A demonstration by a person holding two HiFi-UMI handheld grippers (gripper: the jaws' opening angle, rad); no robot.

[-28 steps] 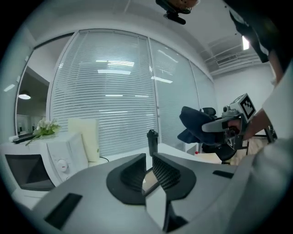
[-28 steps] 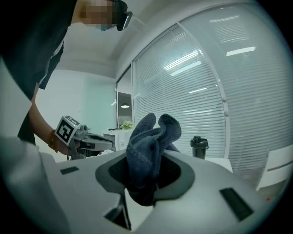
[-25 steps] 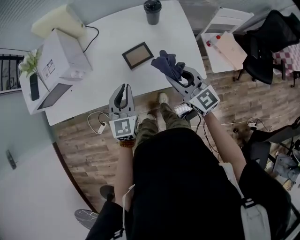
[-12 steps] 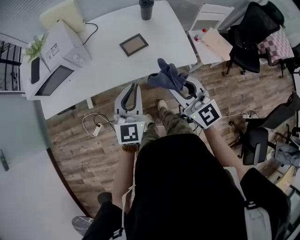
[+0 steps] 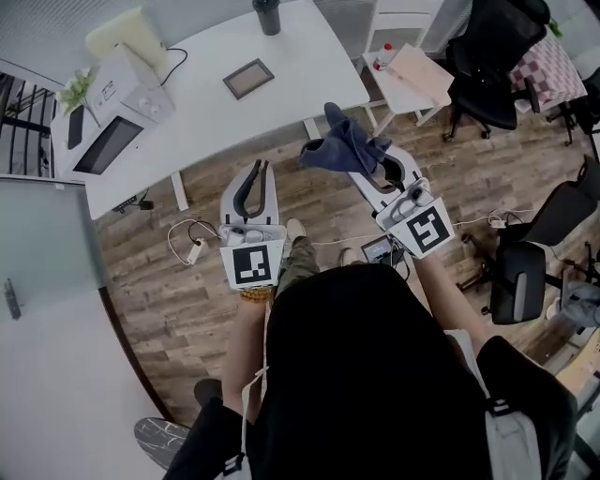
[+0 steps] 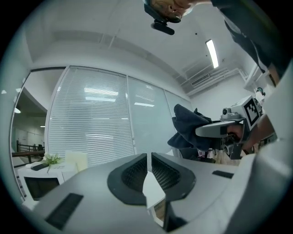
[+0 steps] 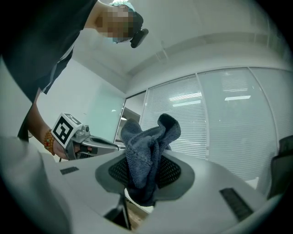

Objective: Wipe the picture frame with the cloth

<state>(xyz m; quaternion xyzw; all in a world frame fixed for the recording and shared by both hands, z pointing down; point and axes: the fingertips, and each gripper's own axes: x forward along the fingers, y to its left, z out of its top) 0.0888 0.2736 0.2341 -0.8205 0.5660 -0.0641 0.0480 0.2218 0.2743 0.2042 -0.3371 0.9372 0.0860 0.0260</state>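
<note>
R tool clamps cloth, held level, off table; L tool closed, empty, alongside.

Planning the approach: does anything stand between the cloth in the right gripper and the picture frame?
Nothing visible does. The right gripper holds the cloth off the table's near side; only bare tabletop lies before the picture frame. The cup stands beyond it.

Dark blue-grey cloth between my right gripper's black ribbed pads, black-and-white marker cube, tan dark-rimmed picture frame ahead, white table
</note>
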